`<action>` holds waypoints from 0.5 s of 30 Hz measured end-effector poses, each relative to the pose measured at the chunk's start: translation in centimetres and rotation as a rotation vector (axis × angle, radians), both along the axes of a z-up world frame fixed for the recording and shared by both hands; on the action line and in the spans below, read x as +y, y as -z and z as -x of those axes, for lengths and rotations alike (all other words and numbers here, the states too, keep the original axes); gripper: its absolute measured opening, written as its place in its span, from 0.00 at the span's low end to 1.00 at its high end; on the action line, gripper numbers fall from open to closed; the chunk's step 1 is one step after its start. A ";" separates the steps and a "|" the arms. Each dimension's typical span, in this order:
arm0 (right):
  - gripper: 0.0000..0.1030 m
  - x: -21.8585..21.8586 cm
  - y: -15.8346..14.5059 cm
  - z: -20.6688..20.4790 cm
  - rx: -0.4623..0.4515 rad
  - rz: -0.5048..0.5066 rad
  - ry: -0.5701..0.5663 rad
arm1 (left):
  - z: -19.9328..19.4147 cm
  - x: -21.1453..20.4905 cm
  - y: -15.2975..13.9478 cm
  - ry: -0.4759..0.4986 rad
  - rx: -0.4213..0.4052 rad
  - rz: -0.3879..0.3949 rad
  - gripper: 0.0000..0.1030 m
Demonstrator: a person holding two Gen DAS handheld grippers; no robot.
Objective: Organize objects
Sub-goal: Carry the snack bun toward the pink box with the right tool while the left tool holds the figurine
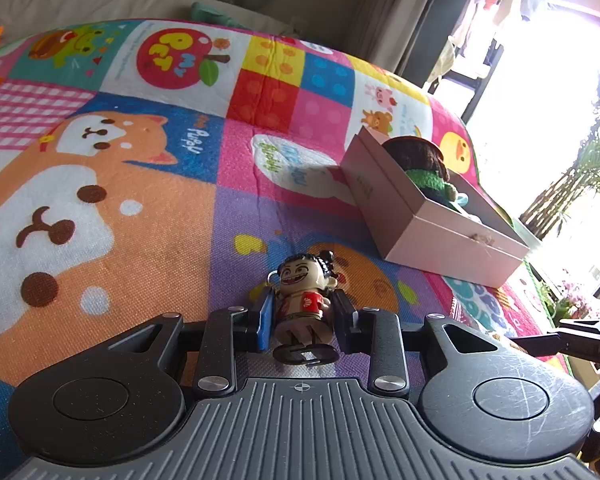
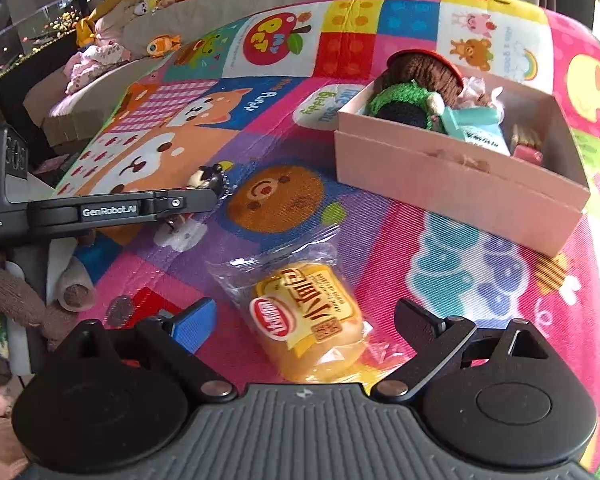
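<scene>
My left gripper [image 1: 302,304] is shut on a small toy figure [image 1: 300,280] with black hair and a red top, held upright just above the colourful play mat [image 1: 140,184]. The right wrist view shows that gripper [image 2: 204,200] from the side, with the figure's head [image 2: 204,176] sticking out. My right gripper [image 2: 304,316] is open and low over the mat. A yellow bun in a clear wrapper [image 2: 312,320] lies between its fingers, with a gap on each side. An open pink box [image 2: 460,184] stands on the mat to the right, also in the left wrist view [image 1: 432,216].
The pink box holds a brown and green knitted doll [image 2: 416,80] and a teal item [image 2: 476,120]. A brown knitted toy [image 2: 16,300] and a coin [image 2: 120,308] lie at the mat's lower left. Soft toys [image 2: 156,44] sit on the beige cushions beyond the mat.
</scene>
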State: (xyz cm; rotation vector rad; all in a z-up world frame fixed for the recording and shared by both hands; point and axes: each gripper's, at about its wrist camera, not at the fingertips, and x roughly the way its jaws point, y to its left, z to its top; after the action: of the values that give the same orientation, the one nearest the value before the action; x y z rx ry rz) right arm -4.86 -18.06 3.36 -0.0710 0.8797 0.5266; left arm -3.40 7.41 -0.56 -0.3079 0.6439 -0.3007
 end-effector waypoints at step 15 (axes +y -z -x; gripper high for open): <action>0.93 1.0 -2.1 1.9 -0.219 0.083 -0.103 | 0.0 -0.1 0.1 -0.002 0.000 -0.001 0.33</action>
State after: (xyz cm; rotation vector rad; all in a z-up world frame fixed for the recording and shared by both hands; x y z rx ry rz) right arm -6.78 -17.04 5.42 -0.2467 0.6856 0.5669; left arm -3.44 7.30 -0.68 -0.3073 0.6436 -0.2986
